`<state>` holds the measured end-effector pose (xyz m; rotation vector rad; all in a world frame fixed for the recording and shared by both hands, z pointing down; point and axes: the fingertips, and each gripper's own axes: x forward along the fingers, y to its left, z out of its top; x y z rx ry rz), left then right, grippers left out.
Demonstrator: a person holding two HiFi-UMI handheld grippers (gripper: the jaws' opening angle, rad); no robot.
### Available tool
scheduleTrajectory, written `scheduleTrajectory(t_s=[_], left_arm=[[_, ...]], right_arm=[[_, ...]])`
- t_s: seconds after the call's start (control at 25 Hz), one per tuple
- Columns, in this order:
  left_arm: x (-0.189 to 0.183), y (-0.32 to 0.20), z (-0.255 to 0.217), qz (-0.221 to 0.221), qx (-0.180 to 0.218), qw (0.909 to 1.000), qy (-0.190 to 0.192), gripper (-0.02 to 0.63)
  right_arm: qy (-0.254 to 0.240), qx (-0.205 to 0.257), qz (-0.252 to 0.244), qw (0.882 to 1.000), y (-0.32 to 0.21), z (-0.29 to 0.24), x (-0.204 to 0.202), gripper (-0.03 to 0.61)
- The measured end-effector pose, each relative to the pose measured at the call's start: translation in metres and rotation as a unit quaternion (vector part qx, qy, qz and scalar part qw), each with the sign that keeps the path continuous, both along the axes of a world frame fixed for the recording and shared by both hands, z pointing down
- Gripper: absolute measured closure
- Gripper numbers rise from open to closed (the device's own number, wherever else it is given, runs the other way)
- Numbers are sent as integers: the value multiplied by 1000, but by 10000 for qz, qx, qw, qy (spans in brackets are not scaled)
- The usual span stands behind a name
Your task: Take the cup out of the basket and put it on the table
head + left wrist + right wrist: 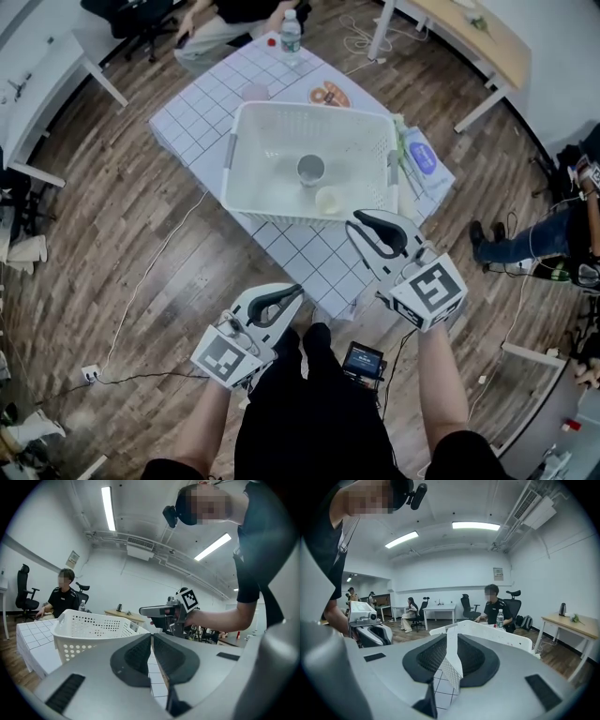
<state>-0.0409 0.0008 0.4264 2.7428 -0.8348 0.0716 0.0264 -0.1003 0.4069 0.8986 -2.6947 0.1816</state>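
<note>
A white perforated basket [281, 108] stands on the checked table [202, 112]. Inside it a grey cup [310, 170] stands upright near the middle, and a pale cup [327, 201] sits by the front wall. My right gripper [354, 220] hovers at the basket's front right rim, close to the pale cup. Its jaws stand a narrow gap apart with nothing between them, and the basket [487, 632] shows through the right gripper [451, 637]. My left gripper [298, 291] hangs off the table's near corner, and in its own view the left gripper [151, 637] is shut and empty, facing the basket [89, 625].
Behind the basket are a pink cup [254, 92], a water bottle [291, 36] and a plate of doughnuts [329, 94]. A blue booklet [427, 159] lies at the basket's right. A person sits at the table's far end [225, 23]. Cables [150, 281] run over the wooden floor.
</note>
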Motion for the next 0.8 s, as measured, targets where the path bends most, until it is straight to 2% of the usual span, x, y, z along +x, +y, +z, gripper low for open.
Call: scheduleTrajectory(t_s=[0.2, 0.56, 0.8], left_arm=[[-2, -1, 3, -24, -104, 9999, -11, 604], [0, -7, 6, -39, -84, 9999, 49, 604], [-3, -11, 8, -68, -166, 9998, 33, 604]], right_arm=[[400, 61, -226, 9989, -21, 3, -8, 467], [1043, 140, -556, 9929, -62, 16, -23, 419], [1697, 209, -830, 9818, -81, 35, -31, 370]])
